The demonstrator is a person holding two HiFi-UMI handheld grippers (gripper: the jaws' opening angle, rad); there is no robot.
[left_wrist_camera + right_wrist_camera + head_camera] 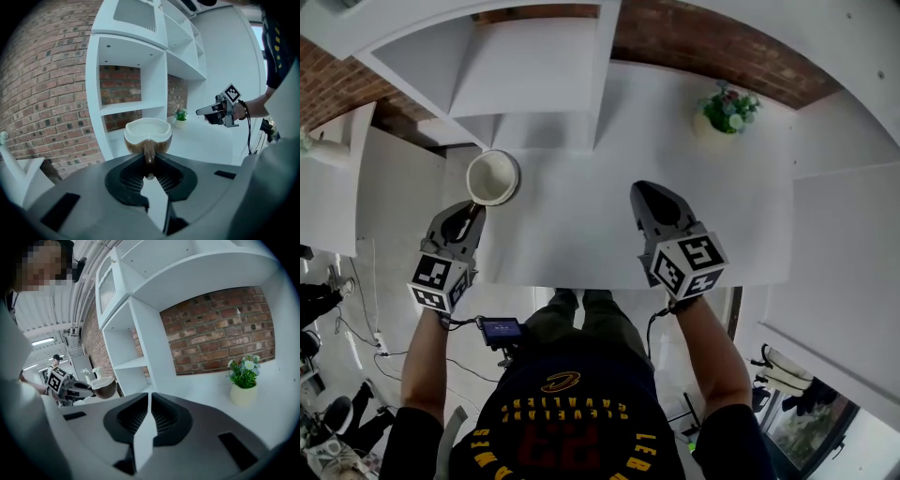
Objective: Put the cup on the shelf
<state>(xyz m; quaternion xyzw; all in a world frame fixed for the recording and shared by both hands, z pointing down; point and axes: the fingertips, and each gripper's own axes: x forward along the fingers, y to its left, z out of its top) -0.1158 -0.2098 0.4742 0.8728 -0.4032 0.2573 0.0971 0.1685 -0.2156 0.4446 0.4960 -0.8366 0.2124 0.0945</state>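
Head view: shirt (567, 436) reads Cavaliers 23; left gripper (472, 212) jaws clamp cup (493, 177); right gripper (650, 193) jaws together.

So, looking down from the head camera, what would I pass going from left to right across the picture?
left gripper, holding the cup by its handle → cup → right gripper, holding nothing → potted plant

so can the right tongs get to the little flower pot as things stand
Probably yes. The right tongs hold nothing, and the white surface between them and the flower pot looks bare. The cup is off to the side in the left tongs.
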